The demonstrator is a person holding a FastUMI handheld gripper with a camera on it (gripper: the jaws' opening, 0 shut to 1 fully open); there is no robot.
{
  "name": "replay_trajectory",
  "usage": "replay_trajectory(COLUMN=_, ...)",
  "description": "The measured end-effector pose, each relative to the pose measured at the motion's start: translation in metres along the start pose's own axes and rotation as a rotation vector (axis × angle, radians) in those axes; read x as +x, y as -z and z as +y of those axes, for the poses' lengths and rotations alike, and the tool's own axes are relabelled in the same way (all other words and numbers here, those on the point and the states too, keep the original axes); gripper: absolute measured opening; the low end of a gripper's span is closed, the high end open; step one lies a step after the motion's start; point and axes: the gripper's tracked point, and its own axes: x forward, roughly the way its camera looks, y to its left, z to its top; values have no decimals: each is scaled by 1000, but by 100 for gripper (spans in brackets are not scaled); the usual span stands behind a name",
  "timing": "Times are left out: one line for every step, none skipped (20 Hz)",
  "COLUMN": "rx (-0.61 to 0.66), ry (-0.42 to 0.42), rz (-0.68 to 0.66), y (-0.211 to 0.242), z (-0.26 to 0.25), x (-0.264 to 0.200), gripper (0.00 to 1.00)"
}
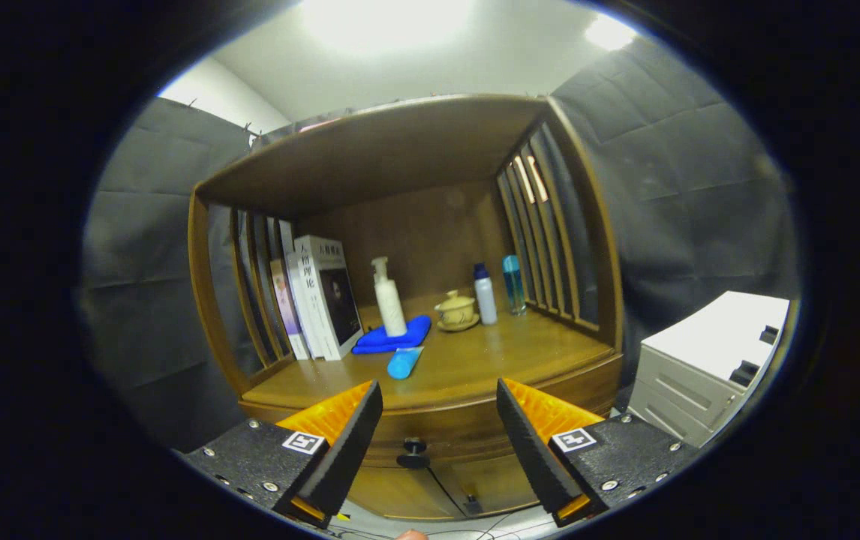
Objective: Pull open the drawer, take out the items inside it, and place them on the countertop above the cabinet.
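Ahead of the fingers, at twelve o'clock, a wooden cabinet (430,300) is standing against the dark booth wall, its countertop (490,356) lying just beyond the fingertips. The gripper (439,420) is hovering with its jaws spread wide, holding nothing; the left finger (347,442) and the right finger (527,442) are framing the cabinet's front edge. Between them, at six o'clock from the countertop, the drawer (437,427) is sitting closed, and its small dark knob (414,448) is showing just below, well clear of both fingers.

The countertop is carrying quite a crowd. At ten o'clock from the knob, a row of books (321,296) is standing upright against the slatted left side. Just beside them, a white pump bottle (389,300) is standing on a folded blue cloth (392,337). A light blue tube (404,362) is lying on its side in front of the cloth, nearest the front edge. At one o'clock from the knob, a small beige lidded cup (456,309) is resting on a saucer, with a white bottle with a dark cap (485,295) right beside it and a clear blue bottle (512,283) just behind, near the right slats.

Off at three o'clock, apart from the cabinet, a white drawer unit (708,367) is standing low. A wooden shelf top (385,146) is roofing over the countertop.
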Motion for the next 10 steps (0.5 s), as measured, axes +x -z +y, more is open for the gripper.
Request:
replay_trajectory(rx=-31, ry=17, rz=-8, y=-10, z=-9, x=-7, gripper=95)
replay_trajectory(rx=-58, ry=36, rz=-14, y=-21, z=-17, x=-12, gripper=95)
replay_trajectory(rx=-73, ry=43, rz=-20, y=-32, z=-18, x=-15, gripper=95)
replay_trajectory(rx=-76, ry=47, rz=-34, y=-46, z=-19, x=-17, gripper=95)
replay_trajectory(rx=-74, ry=56, rz=-50, y=-61, z=-20, x=-18, gripper=95)
replay_trajectory(rx=-78, ry=75, rz=-67, y=-75, z=-21, x=-20, gripper=96)
replay_trajectory(rx=-85, ry=96, rz=-89, y=-86, z=-23, x=-23, gripper=96)
replay_trajectory(rx=-90, ry=108, rz=-105, y=-95, z=-22, x=-28, gripper=96)
replay_trajectory(rx=-96, ry=104, rz=-114, y=-101, z=-16, x=-35, gripper=96)
replay_trajectory(rx=-106, ry=95, rz=-129, y=-107, z=-10, x=-39, gripper=96)
